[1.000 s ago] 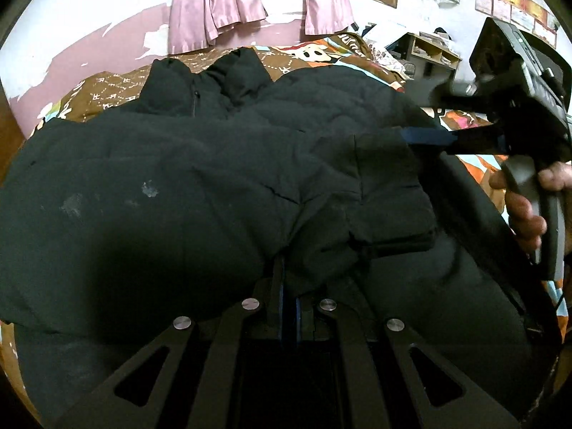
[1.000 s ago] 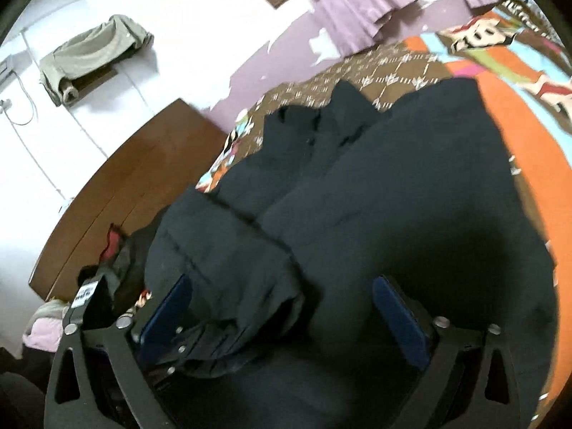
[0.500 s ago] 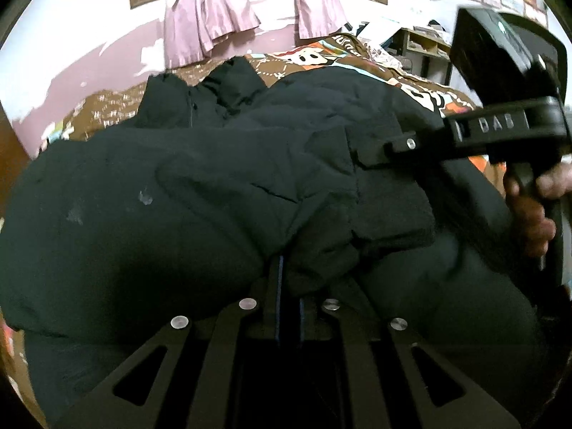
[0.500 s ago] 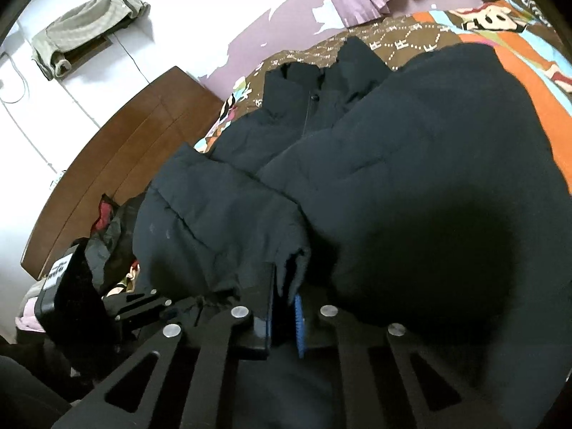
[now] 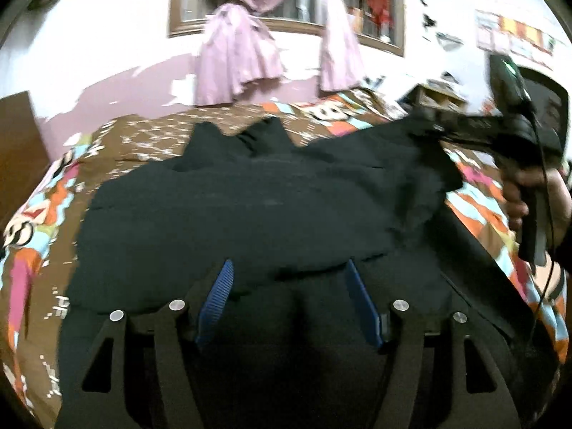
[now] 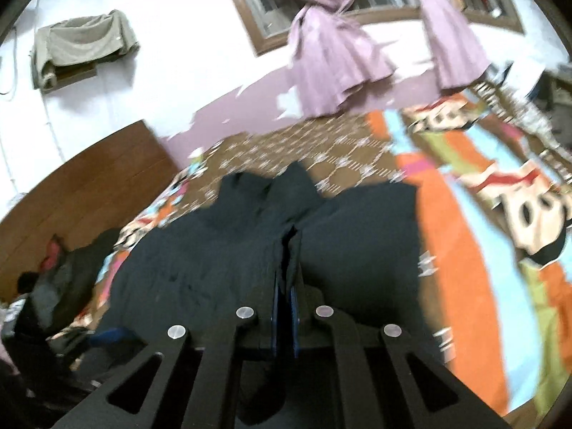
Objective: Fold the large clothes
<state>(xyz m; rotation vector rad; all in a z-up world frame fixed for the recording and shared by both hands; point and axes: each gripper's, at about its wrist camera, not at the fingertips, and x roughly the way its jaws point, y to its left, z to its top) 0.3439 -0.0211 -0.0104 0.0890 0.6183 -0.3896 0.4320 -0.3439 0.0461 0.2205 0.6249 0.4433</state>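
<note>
A large black padded jacket (image 5: 250, 214) lies spread on the bed, collar toward the far wall. In the left wrist view my left gripper (image 5: 289, 266) hovers just over its near edge. Its jaws are opening; the blue pads (image 5: 214, 296) stand apart and press on nothing. On the right, a person's hand (image 5: 518, 193) holds my right gripper (image 5: 432, 121), which lifts the jacket's right part off the bed. In the right wrist view the right gripper (image 6: 286, 279) is shut on a fold of the jacket (image 6: 357, 250), and fabric sticks up between its pads.
A colourful patterned bedspread (image 6: 464, 250) covers the bed. A wooden headboard (image 6: 71, 186) stands at the left, with a pile of dark clothes (image 6: 53, 286) before it. Purple curtains (image 5: 239, 57) hang at a window on the far wall. A shelf (image 5: 436, 93) stands at the right.
The left gripper has let go of the jacket fold, opened and risen. The right gripper, open a second ago, has shut on the jacket and lifted it.
</note>
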